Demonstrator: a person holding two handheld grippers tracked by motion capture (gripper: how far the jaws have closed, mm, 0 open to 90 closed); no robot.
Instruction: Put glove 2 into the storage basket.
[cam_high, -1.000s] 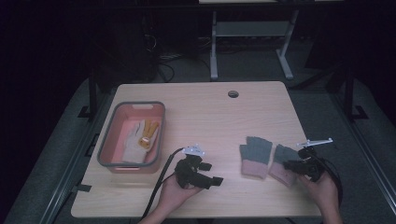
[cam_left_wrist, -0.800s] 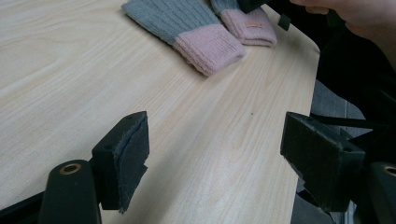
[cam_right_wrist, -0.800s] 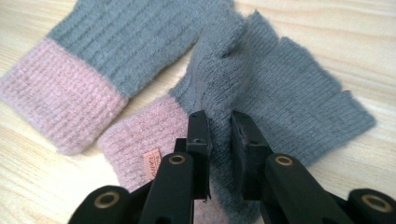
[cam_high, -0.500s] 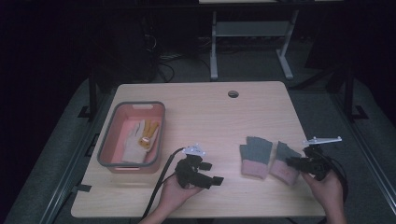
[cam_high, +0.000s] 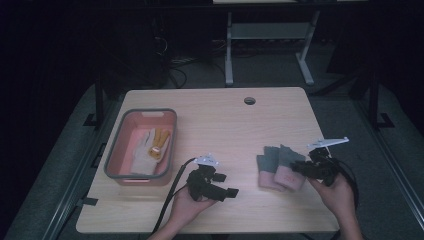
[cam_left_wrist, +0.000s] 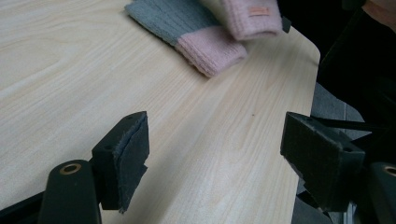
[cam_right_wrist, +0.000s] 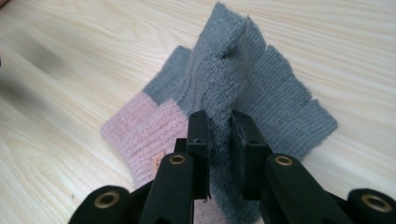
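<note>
Red bin (cam_high: 116, 170) with gloves (cam_high: 150, 146), well left of grey-pink gloves (cam_high: 280, 167)

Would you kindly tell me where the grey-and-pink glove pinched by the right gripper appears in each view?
High view: the pinched glove lies right of centre, at the right gripper.
Left gripper view: top edge, its pink cuff beside the other glove.
Right gripper view: centre, a grey fold clamped between the jaws.
Shared landmark: the pale wooden table.
</note>
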